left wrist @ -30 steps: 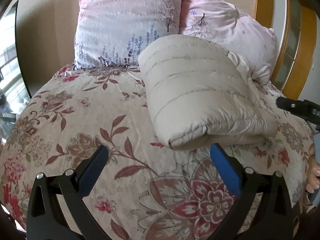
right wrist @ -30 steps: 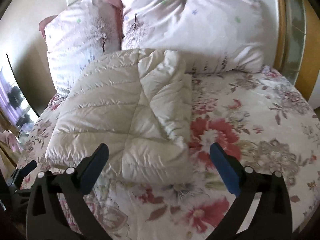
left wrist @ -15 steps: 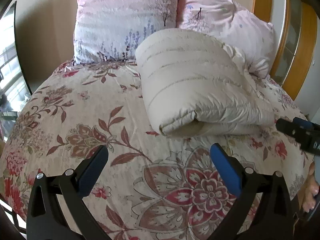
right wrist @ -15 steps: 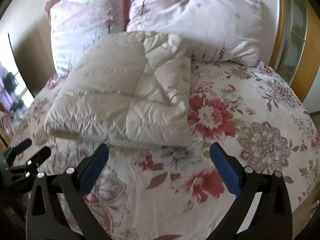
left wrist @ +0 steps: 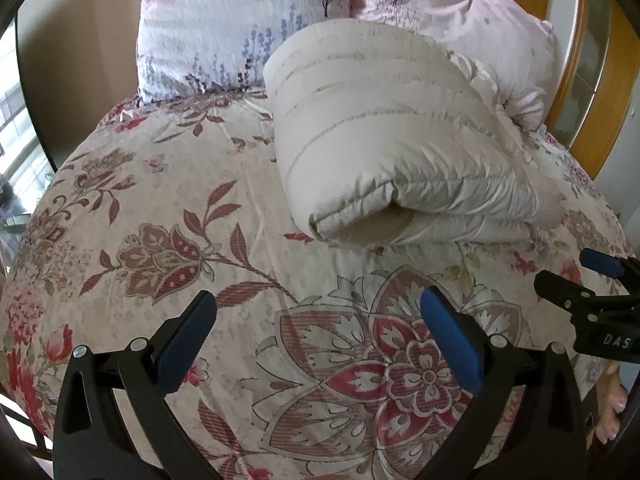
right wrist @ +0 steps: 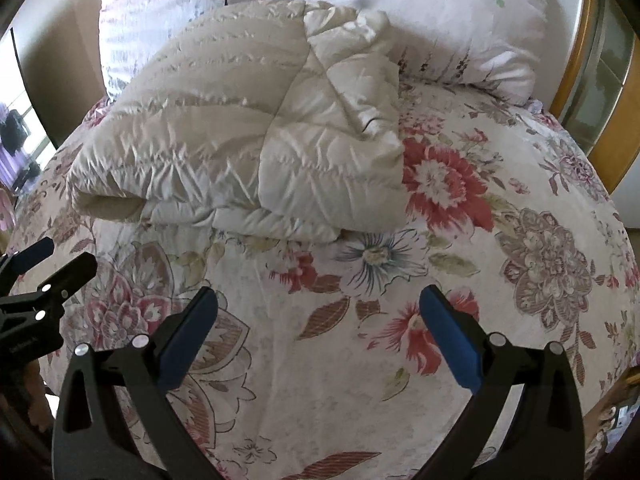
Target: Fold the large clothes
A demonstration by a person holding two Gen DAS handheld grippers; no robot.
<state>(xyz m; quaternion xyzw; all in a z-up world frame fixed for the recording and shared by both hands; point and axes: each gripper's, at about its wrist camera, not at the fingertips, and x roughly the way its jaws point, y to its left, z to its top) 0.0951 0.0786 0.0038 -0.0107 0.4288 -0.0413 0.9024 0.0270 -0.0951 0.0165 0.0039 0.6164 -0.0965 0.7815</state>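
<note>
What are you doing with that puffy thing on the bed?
A person is holding a grabbing tool in each hand over a bed with a flowered bedspread. The cream quilted padded garment lies folded into a thick bundle near two pink printed pillows. The left tool and the right tool are both open and empty, apart from the bundle and touching nothing. The folding looks finished, though I cannot be sure.

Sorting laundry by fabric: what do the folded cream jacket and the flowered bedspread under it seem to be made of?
Jacket: likely a thin synthetic shell over puffy filling; it has a satin sheen, stitched channels and fine crinkles. Bedspread: probably woven cotton or a blend; it looks matte, printed and softly creased.
</note>
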